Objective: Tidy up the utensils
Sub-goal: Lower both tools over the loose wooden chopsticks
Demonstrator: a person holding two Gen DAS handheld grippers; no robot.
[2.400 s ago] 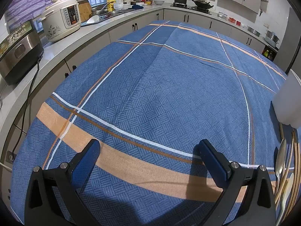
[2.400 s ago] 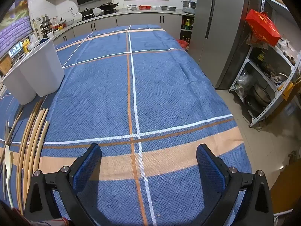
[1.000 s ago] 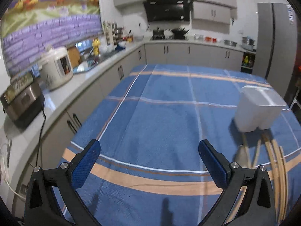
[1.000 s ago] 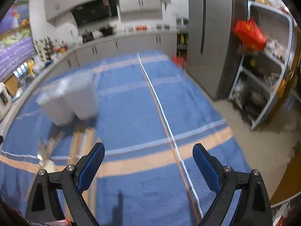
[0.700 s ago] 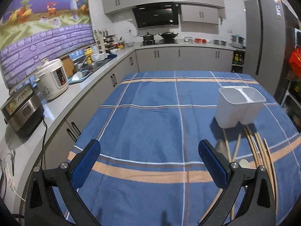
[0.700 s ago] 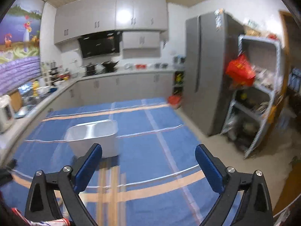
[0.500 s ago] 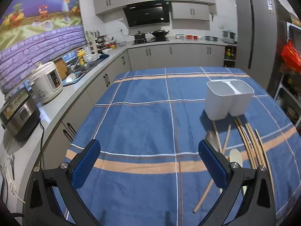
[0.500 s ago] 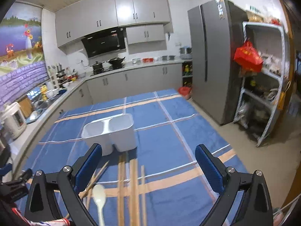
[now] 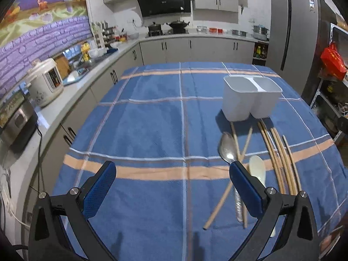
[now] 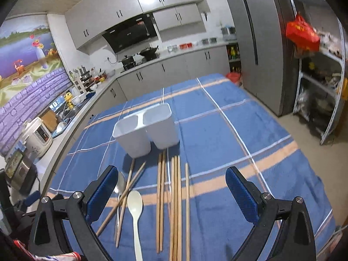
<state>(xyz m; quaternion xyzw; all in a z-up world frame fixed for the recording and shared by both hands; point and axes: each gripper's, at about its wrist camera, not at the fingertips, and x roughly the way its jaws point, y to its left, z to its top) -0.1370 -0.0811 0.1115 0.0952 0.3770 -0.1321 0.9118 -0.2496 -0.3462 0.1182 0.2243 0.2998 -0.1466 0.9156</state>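
- Right wrist view: right claw [image 10: 171, 187] is spread wide with nothing in it, hovering over the blue plaid tabletop [image 10: 228, 130].
- White two-compartment holder [image 10: 145, 128] stands upright further back; both compartments look empty from here.
- Chopsticks [image 10: 174, 195] lie in a loose row in front of it, with two more crossed to their left.
- White spoon [image 10: 135, 204] lies right beside a metal spoon [image 10: 120, 184], next to the crossed pair.
- Left wrist view: left claw [image 9: 171, 184] is also spread open and empty, with the utensils off by its right finger.
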